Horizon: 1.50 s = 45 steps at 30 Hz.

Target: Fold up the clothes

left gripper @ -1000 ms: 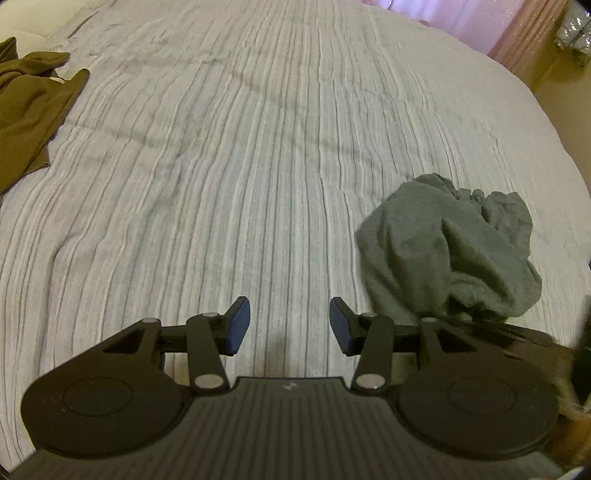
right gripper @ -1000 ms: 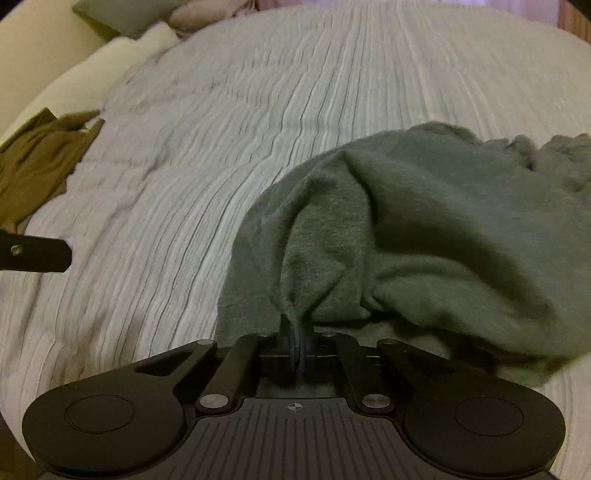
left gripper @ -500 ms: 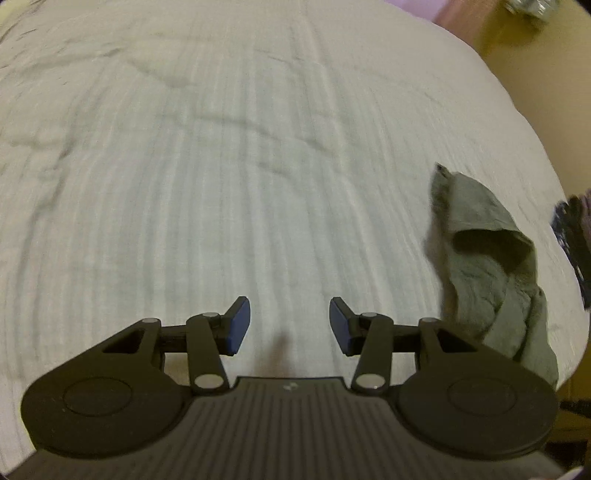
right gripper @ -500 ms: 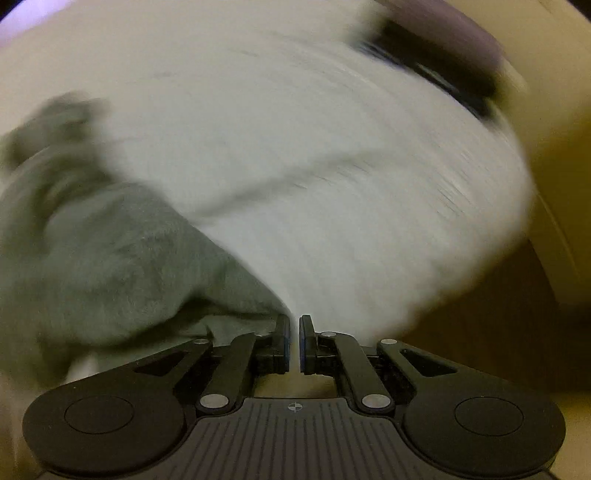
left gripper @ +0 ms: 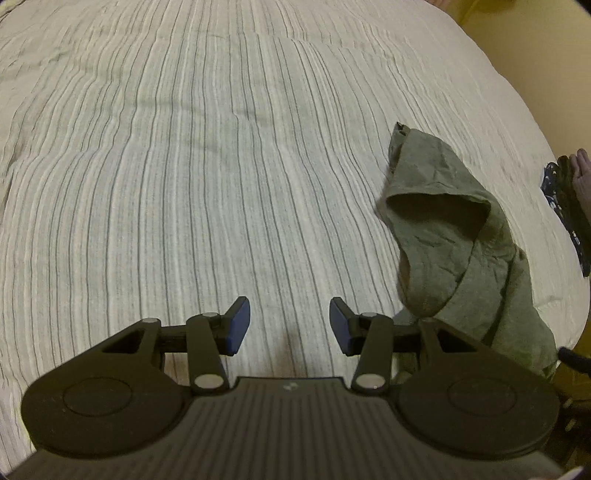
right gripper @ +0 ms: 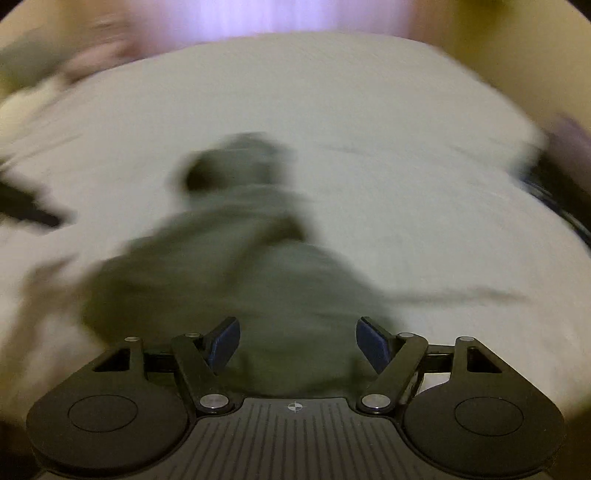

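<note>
A crumpled grey-green garment lies near the right edge of the striped bedspread. My left gripper hovers over bare bedspread to its left, jaws open with nothing between them. In the blurred right wrist view the same garment stretches away in front of my right gripper. Its jaws are opening wide, and the blue pads stand apart from the cloth that lies below and between them.
The bed's right edge drops off close to the garment. A person's foot and a dark patterned cloth show past that edge. A pale curtain hangs behind the bed. The left gripper's tip shows blurred at the left.
My right gripper let go of the grey-green garment and its jaws spread wide; it swung to face along the bed. The left gripper moved sideways, so the olive garment left its view.
</note>
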Each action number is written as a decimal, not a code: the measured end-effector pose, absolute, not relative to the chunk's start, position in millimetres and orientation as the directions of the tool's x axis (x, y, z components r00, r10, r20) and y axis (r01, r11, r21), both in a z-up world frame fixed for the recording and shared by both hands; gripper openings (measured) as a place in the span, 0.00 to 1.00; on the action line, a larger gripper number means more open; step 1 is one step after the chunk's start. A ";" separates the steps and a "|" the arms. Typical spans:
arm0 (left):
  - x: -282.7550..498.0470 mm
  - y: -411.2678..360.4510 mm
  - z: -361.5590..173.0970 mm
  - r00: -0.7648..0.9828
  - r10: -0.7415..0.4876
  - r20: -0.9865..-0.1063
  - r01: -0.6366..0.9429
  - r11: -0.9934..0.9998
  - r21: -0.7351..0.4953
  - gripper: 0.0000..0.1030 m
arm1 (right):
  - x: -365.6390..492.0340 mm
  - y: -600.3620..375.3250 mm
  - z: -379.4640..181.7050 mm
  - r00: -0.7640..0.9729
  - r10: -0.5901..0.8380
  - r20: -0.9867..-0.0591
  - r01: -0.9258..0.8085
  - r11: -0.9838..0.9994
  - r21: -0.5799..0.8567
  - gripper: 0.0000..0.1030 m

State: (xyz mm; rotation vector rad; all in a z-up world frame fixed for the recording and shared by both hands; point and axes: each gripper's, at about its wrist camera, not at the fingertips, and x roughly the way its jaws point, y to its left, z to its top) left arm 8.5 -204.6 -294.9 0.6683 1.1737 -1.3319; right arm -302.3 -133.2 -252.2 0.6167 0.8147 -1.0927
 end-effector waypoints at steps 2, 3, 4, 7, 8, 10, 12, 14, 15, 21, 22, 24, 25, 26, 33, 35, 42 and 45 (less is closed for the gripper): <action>7.7 -202.9 -296.3 -0.152 -0.376 -0.914 0.954 0.186 -0.235 0.42 | -275.0 -134.0 -261.0 0.317 -0.493 -0.811 0.882 0.468 0.060 0.72; 7.1 -201.8 -296.8 -0.148 -0.375 -0.915 0.954 0.189 -0.231 0.42 | -265.1 -135.2 -268.1 0.316 -0.489 -0.813 0.866 0.499 0.036 0.72; 7.2 -200.6 -296.2 -0.143 -0.372 -0.917 0.954 0.194 -0.227 0.42 | -255.6 -136.4 -275.6 0.309 -0.486 -0.817 0.850 0.527 0.008 0.72; 8.0 -196.5 -296.0 -0.129 -0.368 -0.921 0.953 0.211 -0.218 0.42 | -235.3 -138.8 -294.7 0.290 -0.483 -0.826 0.801 0.595 -0.067 0.47; 8.4 -195.0 -295.6 -0.127 -0.368 -0.921 0.952 0.216 -0.218 0.42 | -235.0 -138.7 -298.5 0.286 -0.483 -0.828 0.788 0.610 -0.084 0.01; 7.2 -193.2 -294.7 -0.128 -0.372 -0.919 0.951 0.216 -0.220 0.42 | -261.4 -148.8 -286.8 0.336 -0.493 -0.803 0.839 0.544 0.016 0.00; 6.3 -193.5 -293.8 -0.128 -0.376 -0.918 0.952 0.214 -0.221 0.42 | -302.9 -156.1 -266.5 0.319 -0.561 -0.764 0.908 0.412 0.076 0.00; 4.4 -195.6 -294.0 -0.130 -0.383 -0.914 0.951 0.214 -0.225 0.41 | -354.0 -164.1 -250.7 0.177 -0.636 -0.751 0.976 0.211 0.051 0.00; 3.0 -197.4 -294.1 -0.132 -0.387 -0.913 0.951 0.211 -0.227 0.41 | -379.8 -168.7 -247.0 0.088 -0.648 -0.757 0.994 0.108 0.023 0.00; -5.1 -206.7 -294.1 -0.130 -0.393 -0.910 0.957 0.190 -0.219 0.41 | -411.8 -181.2 -240.0 -0.079 -0.604 -0.793 0.988 0.058 -0.142 0.59; -4.9 -206.9 -293.4 -0.134 -0.391 -0.911 0.958 0.185 -0.220 0.41 | -387.1 -175.7 -242.6 -0.005 -0.604 -0.797 0.982 0.148 -0.118 0.69; -3.5 -206.8 -290.9 -0.144 -0.391 -0.909 0.959 0.169 -0.225 0.41 | -335.3 -163.5 -248.2 0.154 -0.584 -0.797 0.942 0.330 -0.059 0.70; -2.5 -206.5 -289.2 -0.151 -0.393 -0.907 0.961 0.158 -0.228 0.41 | -309.4 -157.4 -251.0 0.232 -0.563 -0.793 0.909 0.417 -0.030 0.70; -0.2 -205.8 -287.7 -0.158 -0.391 -0.907 0.963 0.141 -0.228 0.41 | -287.3 -152.3 -256.9 0.257 -0.551 -0.794 0.874 0.484 -0.053 0.70; 31.2 -205.7 -290.4 -0.177 -0.373 -0.911 0.968 0.102 -0.230 0.41 | -210.5 -140.1 -300.9 0.219 -0.558 -0.801 0.731 0.637 -0.244 0.06; 37.8 -206.8 -288.8 -0.186 -0.377 -0.908 0.969 0.085 -0.234 0.41 | -223.1 -150.2 -299.6 0.215 -0.568 -0.794 0.788 0.581 -0.203 0.00; 29.1 -232.1 -281.2 -0.205 -0.387 -0.899 0.972 0.029 -0.234 0.40 | -385.4 -198.9 -218.7 -0.002 -0.781 -0.624 0.999 -0.034 0.039 0.00; 5.4 -253.4 -280.5 -0.233 -0.411 -0.881 0.970 -0.027 -0.243 0.40 | -483.4 -219.2 -210.4 -0.233 -0.722 -0.651 0.895 -0.421 0.148 0.05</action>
